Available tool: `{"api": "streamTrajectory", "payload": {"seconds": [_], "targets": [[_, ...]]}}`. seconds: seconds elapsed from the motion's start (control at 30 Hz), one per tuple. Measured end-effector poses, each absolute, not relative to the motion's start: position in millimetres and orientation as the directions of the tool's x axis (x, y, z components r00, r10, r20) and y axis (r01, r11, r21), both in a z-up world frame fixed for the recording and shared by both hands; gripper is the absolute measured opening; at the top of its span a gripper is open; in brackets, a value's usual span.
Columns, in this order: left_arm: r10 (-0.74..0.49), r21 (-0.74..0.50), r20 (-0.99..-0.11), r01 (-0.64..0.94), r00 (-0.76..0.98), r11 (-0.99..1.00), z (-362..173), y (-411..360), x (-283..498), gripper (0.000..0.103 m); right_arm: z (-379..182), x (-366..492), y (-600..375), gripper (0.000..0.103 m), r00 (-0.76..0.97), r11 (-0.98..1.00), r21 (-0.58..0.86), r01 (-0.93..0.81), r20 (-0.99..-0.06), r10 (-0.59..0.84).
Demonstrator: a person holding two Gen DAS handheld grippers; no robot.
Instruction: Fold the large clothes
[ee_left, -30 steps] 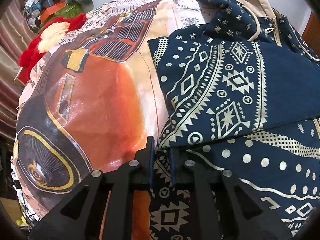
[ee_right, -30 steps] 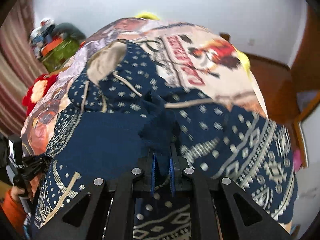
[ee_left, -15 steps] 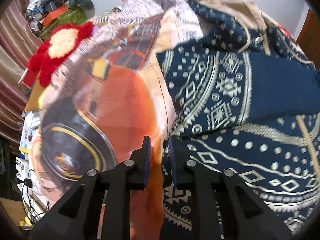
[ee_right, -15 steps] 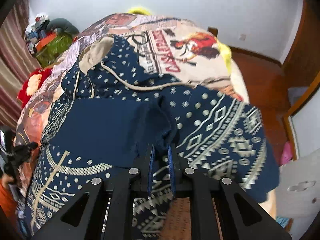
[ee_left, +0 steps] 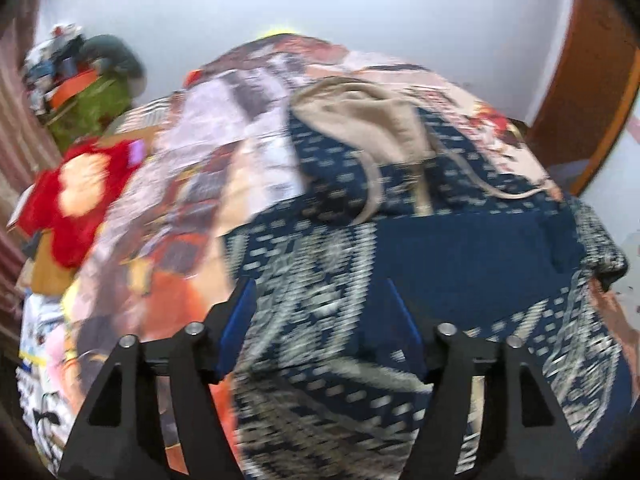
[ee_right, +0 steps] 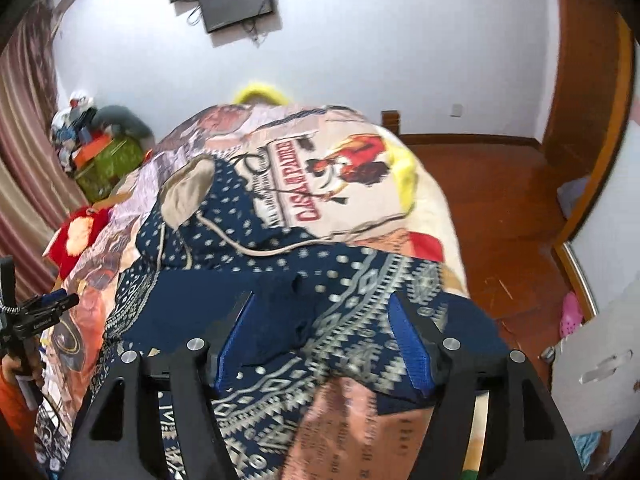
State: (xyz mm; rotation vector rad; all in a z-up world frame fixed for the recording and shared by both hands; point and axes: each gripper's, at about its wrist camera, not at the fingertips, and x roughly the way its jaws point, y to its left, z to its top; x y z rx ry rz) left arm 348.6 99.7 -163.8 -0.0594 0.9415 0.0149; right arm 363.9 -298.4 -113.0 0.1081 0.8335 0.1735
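The navy hoodie is soft matt cloth, printed with pale patterns, its hood lined in plain beige fabric. Under it the bedspread is smooth printed cloth with a faint sheen. The right tool is matt black plastic with bright metal screws and ribbed blue pads. The floor is glossy reddish wood. A red plush toy looks fuzzy.
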Motion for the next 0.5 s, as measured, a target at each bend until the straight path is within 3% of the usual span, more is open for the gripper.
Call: {"api": "streamTrajectory", "payload": {"seconds": [0.23, 0.5], "targets": [[-0.155, -0.117, -0.850, 0.106, 0.503, 0.987, -188, 16, 395, 0.070, -142, 340, -365, 0.069, 0.606, 0.958, 0.286, 0.012, -0.764, 0.221], [-0.191, -0.143, -0.905, 0.151, 0.379, 0.978, -234, -37, 429, 0.070, -197, 330, -434, 0.069, 0.527, 0.873, 0.442, 0.208, -0.802, 0.281]]}}
